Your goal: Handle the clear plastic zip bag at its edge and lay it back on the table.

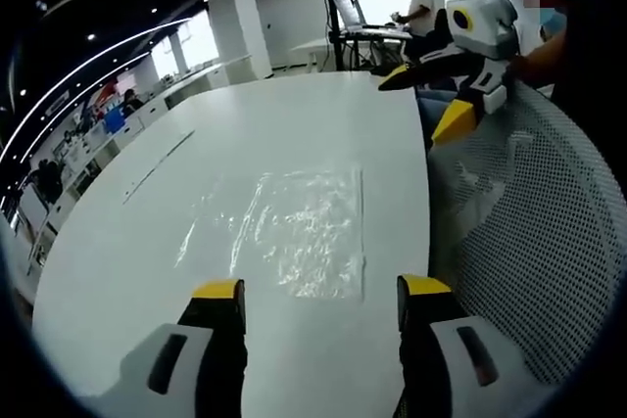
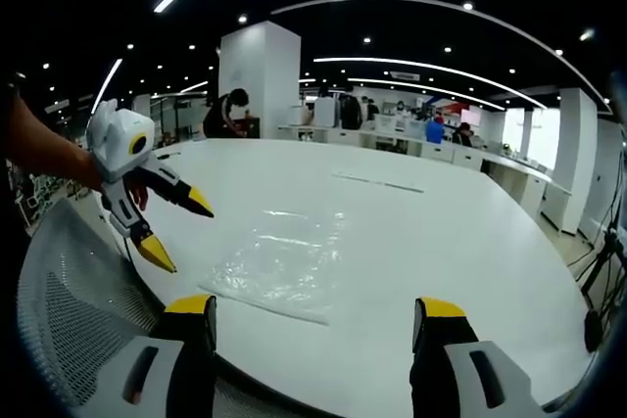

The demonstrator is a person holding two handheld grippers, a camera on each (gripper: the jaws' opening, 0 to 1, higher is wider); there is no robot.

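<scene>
1. Holding nothing, your left tool (image 1: 321, 301) stands with its yellow-tipped jaws spread wide, just short of the near edge of the zip bag (image 1: 299, 232).
2. Your right tool (image 2: 318, 320) is likewise wide and empty, its jaws framing the zip bag (image 2: 279, 261) from the other side. It also shows at the upper right of the left gripper view, above the mesh chair back (image 1: 534, 232).
3. The bag lies flat on the white tabletop (image 1: 294, 124), near the rim closest to you, with neither tool touching it.
4. Judge the bag as very light, limp and slick: it will likely slide on the smooth tabletop instead of lifting, and sag once raised.
5. Take hold at a straight outer edge or a corner, where the film can be pinched; the thin long side at the right of the left gripper view looks most reachable.
6. In appearance the bag is clear, rectangular and wrinkled, and glare off its creases marks its outline.
</scene>
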